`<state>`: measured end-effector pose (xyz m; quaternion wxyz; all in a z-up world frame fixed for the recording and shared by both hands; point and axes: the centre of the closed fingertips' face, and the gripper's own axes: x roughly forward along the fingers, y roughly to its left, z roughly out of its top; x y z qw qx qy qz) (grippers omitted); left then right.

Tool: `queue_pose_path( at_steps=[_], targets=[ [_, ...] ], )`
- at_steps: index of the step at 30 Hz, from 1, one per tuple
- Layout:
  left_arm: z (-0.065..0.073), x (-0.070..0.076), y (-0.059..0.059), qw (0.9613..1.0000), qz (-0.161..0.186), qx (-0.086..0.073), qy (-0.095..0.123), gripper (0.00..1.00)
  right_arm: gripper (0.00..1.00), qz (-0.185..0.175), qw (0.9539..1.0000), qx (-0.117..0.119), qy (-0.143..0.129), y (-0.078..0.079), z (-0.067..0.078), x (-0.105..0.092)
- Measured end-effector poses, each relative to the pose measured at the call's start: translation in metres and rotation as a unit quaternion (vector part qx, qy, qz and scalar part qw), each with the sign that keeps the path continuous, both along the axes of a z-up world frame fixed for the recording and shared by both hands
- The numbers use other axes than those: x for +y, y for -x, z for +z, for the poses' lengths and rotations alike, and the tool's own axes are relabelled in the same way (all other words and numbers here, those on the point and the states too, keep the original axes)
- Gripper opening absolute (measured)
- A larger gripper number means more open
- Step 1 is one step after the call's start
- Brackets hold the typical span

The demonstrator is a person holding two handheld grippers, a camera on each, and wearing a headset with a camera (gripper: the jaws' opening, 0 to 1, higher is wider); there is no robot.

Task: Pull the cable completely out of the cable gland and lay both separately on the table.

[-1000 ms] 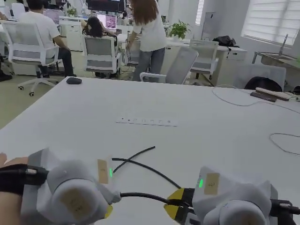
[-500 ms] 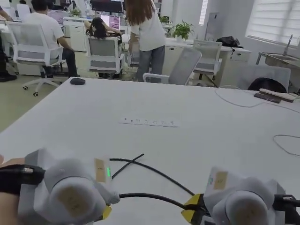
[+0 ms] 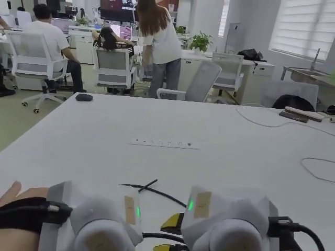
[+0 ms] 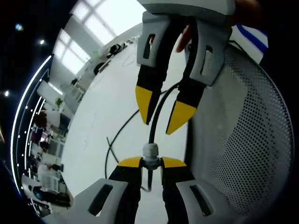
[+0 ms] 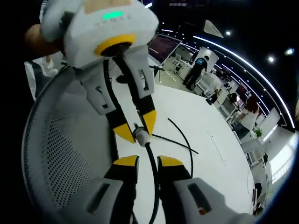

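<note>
Office backdrop: 2 seated people [image 3: 44, 31], 1 standing person [image 3: 157, 36] | white table [image 3: 235, 151] carries power strip [image 3: 165, 143], mouse [image 3: 84, 97] | mesh chair back [image 4: 243, 140] beside grippers | left gripper [image 4: 152, 163] jaws clamped on cable gland [image 4: 150, 153] | right gripper [image 5: 148, 162] jaws apart around black cable [image 4: 154, 123], just beside gland | cable's far end lies on table

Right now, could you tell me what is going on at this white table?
A person holds two grippers at the white table. The left gripper is shut on the small grey plastic cable gland; the right gripper is open, its jaws either side of the thin black cable running from it. The cable is not yet out of the gland, and its far end lies on the table.
</note>
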<state>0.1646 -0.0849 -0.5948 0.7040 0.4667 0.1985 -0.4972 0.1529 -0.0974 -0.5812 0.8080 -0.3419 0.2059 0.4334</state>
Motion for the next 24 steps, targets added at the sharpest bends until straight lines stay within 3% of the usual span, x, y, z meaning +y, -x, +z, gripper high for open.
queue_pose_path(
  at_steps=[4, 6, 11, 13, 24],
  targets=[
    [0.0, -0.003, 0.006, 0.9999, -0.011, 0.004, 0.0, 0.16, 0.14, 0.029, 0.9994, -0.014, 0.009, 0.001, 0.002, 0.01],
    [0.001, -0.002, 0.005, 0.9999, -0.012, -0.003, -0.003, 0.16, 0.09, 0.044, 0.9987, -0.018, 0.018, 0.003, 0.001, 0.012],
    [0.0, 0.002, 0.004, 0.9999, -0.01, 0.003, -0.001, 0.16, 0.07, 0.048, 0.9986, -0.015, 0.017, 0.002, 0.0, 0.014],
    [-0.003, 0.006, 0.002, 0.9999, -0.007, 0.004, -0.006, 0.16, 0.01, 0.053, 0.9978, -0.029, 0.026, -0.002, 0.001, 0.012],
    [-0.004, 0.01, -0.007, 1.0, 0.003, 0.001, -0.007, 0.16, 0.01, 0.047, 0.9982, -0.007, 0.037, -0.011, -0.005, 0.0]
  ],
)
